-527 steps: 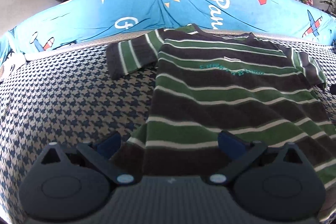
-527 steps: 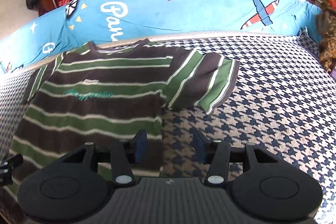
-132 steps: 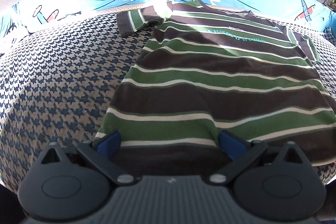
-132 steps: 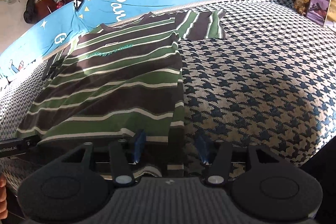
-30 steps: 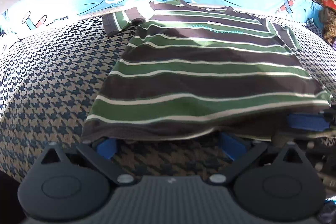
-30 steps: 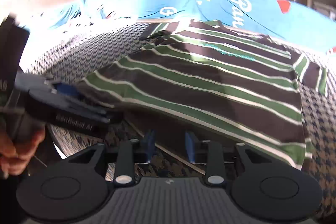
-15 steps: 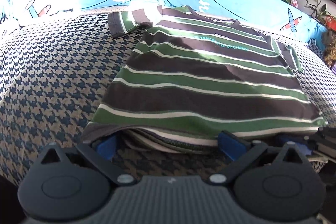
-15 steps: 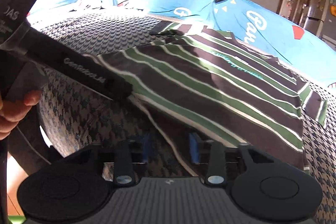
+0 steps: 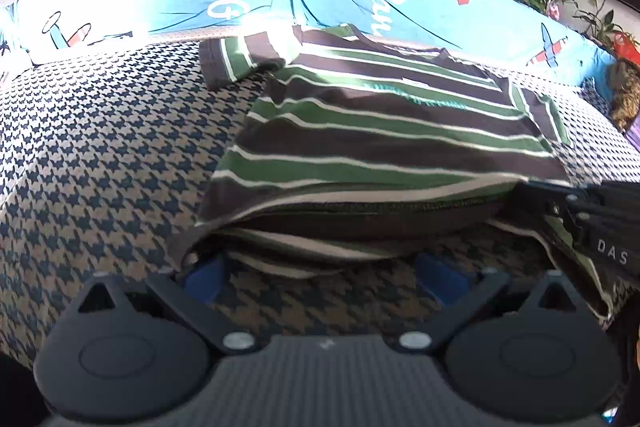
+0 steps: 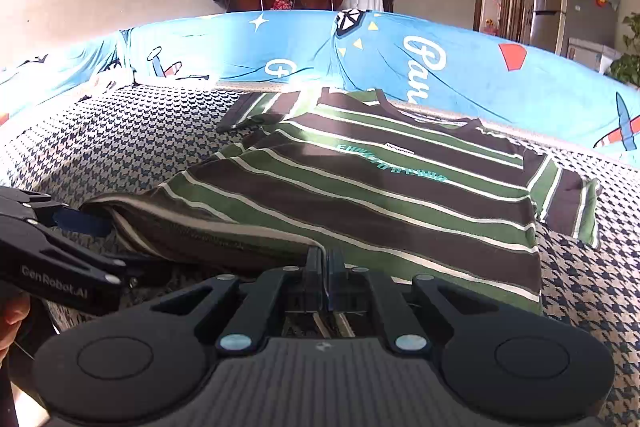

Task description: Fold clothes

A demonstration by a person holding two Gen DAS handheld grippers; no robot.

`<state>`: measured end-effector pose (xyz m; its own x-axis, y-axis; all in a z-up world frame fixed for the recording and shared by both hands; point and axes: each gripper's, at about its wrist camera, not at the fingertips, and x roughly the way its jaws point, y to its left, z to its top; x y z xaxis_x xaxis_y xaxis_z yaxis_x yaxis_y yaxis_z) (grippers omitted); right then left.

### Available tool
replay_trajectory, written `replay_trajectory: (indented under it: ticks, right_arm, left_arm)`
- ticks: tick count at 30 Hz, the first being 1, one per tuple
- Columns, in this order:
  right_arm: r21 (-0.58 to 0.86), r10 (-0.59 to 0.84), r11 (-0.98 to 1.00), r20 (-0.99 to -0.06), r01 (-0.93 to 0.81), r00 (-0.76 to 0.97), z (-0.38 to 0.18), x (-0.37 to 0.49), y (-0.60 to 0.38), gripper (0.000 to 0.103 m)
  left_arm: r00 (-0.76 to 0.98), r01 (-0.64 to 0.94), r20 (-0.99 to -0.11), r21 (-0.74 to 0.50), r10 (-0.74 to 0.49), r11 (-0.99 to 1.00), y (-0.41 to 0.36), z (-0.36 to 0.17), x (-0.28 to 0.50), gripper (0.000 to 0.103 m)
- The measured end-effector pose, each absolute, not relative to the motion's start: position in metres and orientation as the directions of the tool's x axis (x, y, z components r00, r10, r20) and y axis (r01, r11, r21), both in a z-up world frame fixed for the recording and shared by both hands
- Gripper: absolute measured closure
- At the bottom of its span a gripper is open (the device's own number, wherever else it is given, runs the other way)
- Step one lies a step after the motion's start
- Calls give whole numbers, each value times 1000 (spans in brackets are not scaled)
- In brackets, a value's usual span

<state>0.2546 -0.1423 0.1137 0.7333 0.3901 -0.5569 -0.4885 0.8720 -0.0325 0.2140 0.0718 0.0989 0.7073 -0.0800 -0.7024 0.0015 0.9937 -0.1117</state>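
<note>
Right fingers (image 10: 326, 265) pinched the shirt's (image 10: 380, 187) hem, lifting it off the bed (image 9: 100, 147) for folding; left fingers (image 9: 202, 273) stayed wide at the other corner, gripping nothing.

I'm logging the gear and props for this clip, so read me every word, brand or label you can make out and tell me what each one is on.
"GenRobot.AI": on the left gripper, seen from the right wrist view.
"DAS": on the right gripper, letters cut off at the frame edge.
"Pan": white script on the blue cover, partly hidden by the striped shirt.
"G": white letter on the same cover.
Teal chest print and small white tag on the shirt: too blurred to read.
</note>
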Motion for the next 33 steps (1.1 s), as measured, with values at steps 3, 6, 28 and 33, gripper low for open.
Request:
replay_trajectory:
  ticks: [3,6,28,33]
  right_arm:
    - [11,395,879,-576,-477,715,111,265,-146,99]
    - [22,378,893,-580,-450,722,109,274,-149,99]
    - [-79,402,830,-602,-552,690,101,237,-136,89]
    - [-174,367,803,-608,-569,704,90,242,-122,78]
  left_arm:
    - [721,-25,-691,-90,-45,996,78,102,226,0]
    - [719,-57,-695,-102,-30,993,87,100,238,0]
    - [697,-153,-717,-150,-1,977,107,82,264,0]
    - [696,-158,-718,-158,-4,975,108,82,264,0]
